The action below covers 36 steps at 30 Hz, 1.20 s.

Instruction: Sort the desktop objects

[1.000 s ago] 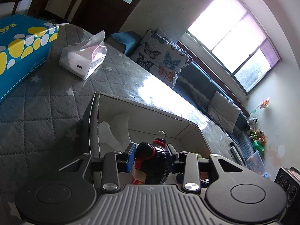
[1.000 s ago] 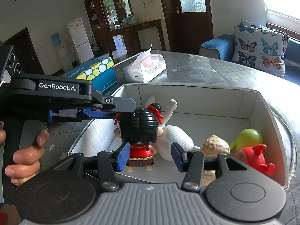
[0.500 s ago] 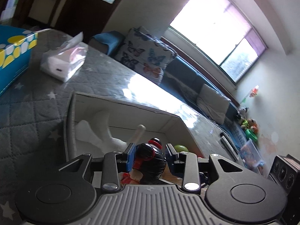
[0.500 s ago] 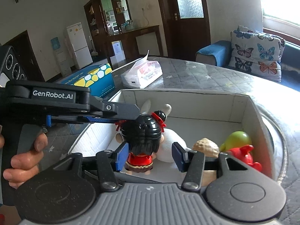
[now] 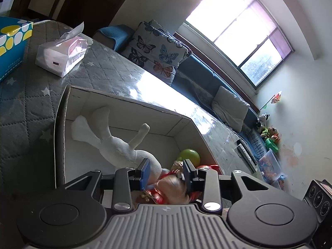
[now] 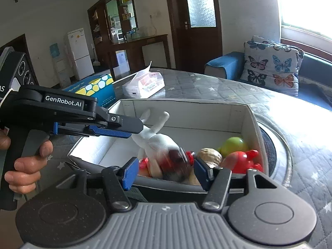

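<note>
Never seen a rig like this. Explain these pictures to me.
There is no robot here. A person holds a two-finger gripper in each hand, and each carries a wide-angle camera looking along its fingers. One picture comes from the left gripper, the other from the right gripper. The right one also shows the left gripper from the side, with the hand on its grip. On the quilted table stand a white box, a tissue pack and a blue carton. In the box lie a white plush, a green ball, a red toy and a blurred doll. Nothing is gripped: the left jaws stand open, and the right jaws are opening with the doll loose between them.
</note>
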Each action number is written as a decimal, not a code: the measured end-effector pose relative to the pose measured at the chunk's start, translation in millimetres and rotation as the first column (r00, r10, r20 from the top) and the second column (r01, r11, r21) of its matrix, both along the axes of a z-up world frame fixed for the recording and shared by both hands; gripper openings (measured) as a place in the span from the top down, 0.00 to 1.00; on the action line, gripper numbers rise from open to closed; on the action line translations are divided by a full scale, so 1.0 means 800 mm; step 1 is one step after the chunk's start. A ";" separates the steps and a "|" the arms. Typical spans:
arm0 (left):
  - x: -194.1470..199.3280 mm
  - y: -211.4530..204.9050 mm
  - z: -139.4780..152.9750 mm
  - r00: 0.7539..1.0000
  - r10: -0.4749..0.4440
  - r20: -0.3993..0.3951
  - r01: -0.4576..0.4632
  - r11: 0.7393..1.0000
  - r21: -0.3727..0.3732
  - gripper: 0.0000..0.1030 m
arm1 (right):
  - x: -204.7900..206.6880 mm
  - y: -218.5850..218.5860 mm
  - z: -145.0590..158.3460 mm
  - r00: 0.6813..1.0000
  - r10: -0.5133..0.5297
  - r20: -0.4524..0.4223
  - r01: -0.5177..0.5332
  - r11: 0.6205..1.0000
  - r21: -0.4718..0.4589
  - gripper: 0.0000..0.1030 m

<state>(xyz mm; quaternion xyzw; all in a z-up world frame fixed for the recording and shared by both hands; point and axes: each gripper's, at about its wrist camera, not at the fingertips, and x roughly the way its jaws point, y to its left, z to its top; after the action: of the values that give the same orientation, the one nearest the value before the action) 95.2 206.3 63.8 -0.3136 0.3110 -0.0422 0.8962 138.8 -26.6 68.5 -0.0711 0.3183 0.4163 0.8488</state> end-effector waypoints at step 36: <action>-0.087 -0.122 0.018 0.999 0.035 -0.003 -0.031 0.925 0.379 0.64 | -0.065 -0.070 -0.010 0.997 -0.046 0.056 0.043 0.997 0.066 0.00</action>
<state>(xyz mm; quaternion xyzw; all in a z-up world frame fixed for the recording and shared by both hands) 25.6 109.0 78.5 -0.1397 0.3121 0.0352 0.9390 86.5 -82.4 60.8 -0.0483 0.2818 0.4052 0.8684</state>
